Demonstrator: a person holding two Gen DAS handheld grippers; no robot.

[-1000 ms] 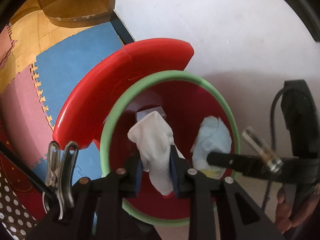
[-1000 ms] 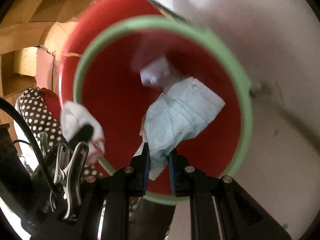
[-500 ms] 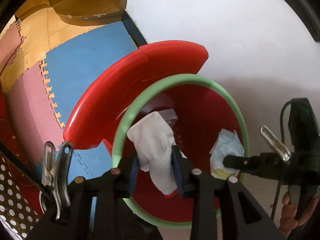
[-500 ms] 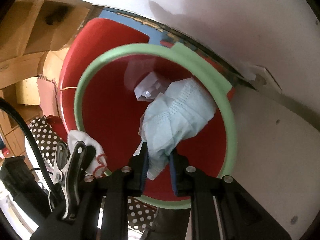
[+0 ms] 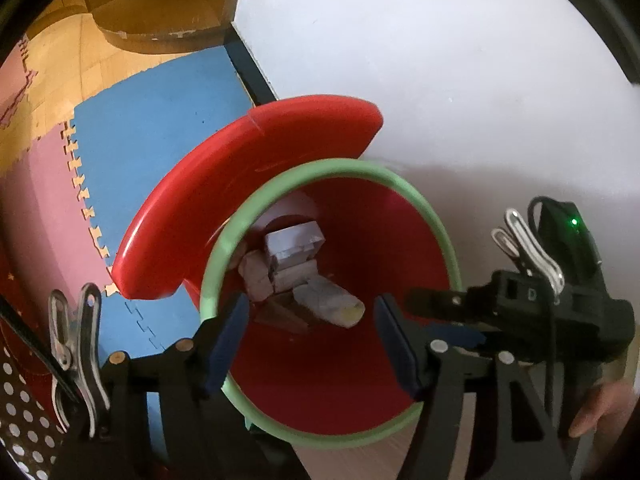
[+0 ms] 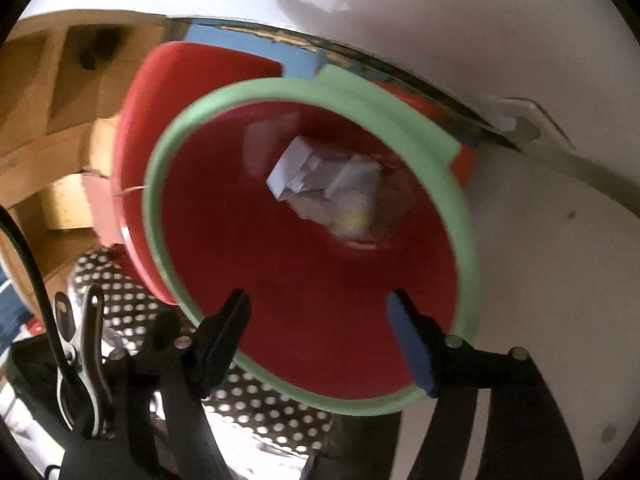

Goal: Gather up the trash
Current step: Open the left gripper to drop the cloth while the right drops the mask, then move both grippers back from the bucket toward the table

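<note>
A red trash bin with a pale green rim stands below both grippers, its red lid tipped up behind it. At its bottom lie crumpled papers and a pale blue face mask; the same heap of trash looks blurred in the right wrist view. My left gripper hangs over the bin's mouth, its jaws opening with nothing between them. My right gripper is also above the bin, jaws opening and empty. It appears at the right of the left wrist view as the right gripper.
A white wall rises behind the bin. Blue and pink foam floor mats cover the floor at left, with wooden furniture beyond. A dotted cloth lies under the bin's near side. A hand holds the right gripper.
Both grippers opened. The white tissue left the left gripper and the blue mask left the right one; both now lie at the bottom of the bin.
</note>
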